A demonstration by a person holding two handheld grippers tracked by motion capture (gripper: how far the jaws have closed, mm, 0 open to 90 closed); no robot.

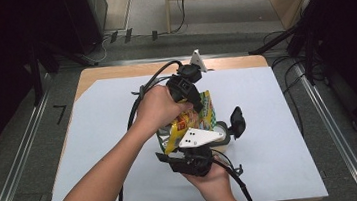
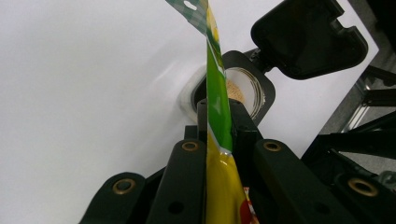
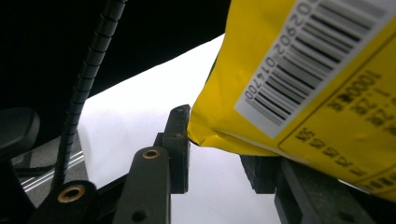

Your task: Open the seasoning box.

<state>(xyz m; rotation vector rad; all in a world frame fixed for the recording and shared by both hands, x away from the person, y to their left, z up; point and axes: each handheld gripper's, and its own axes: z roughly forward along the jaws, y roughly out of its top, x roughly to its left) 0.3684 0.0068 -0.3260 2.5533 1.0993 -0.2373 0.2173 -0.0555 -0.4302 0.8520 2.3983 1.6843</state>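
Yellow-and-green plastic food pouch (image 1: 189,124) was held above the middle of the white table sheet (image 1: 280,135), over a clear round container (image 2: 245,91) with a black rim, its black hinged lid (image 2: 308,35) flipped open and pale granules inside. Left gripper (image 2: 217,114) had its jaws clamped flat on the pouch's green top edge. Right gripper (image 3: 219,149) had its jaws around the yellow lower corner; one pad touched, and the far pad probably pressed too, though the pouch hid it. Left forearm reached forward, wrist bent downward; right hand sat low and near. Good pouring would need the mouth kept directly over the opening, tipping slowly.
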